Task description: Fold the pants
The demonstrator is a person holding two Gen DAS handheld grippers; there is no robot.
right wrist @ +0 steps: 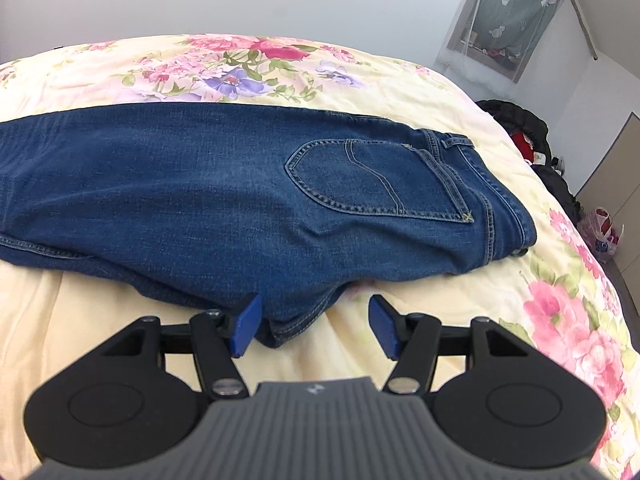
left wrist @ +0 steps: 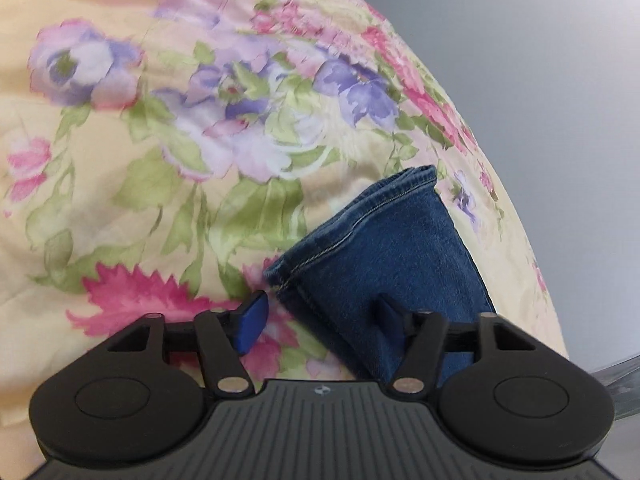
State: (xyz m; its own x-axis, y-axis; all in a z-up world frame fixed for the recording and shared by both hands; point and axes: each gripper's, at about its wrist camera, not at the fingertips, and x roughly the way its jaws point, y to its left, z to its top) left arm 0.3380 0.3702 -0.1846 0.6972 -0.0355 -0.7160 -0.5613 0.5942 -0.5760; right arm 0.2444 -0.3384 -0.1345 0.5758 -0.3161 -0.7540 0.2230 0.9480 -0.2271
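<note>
The left hand-held gripper (left wrist: 320,316) hangs over a floral bedspread (left wrist: 140,184), jaws parted and gripping nothing, the hemmed leg ends of the blue jeans (left wrist: 384,248) lying between and under its fingers. The right hand-held gripper (right wrist: 314,328) also stands apart and empty, its left pad (right wrist: 246,326) just beside the crotch fold. Beyond it the jeans (right wrist: 200,184) lie folded lengthwise across the bed, back pocket (right wrist: 372,178) up, waistband toward dark clothing (right wrist: 524,132) at the bed's right edge.
</note>
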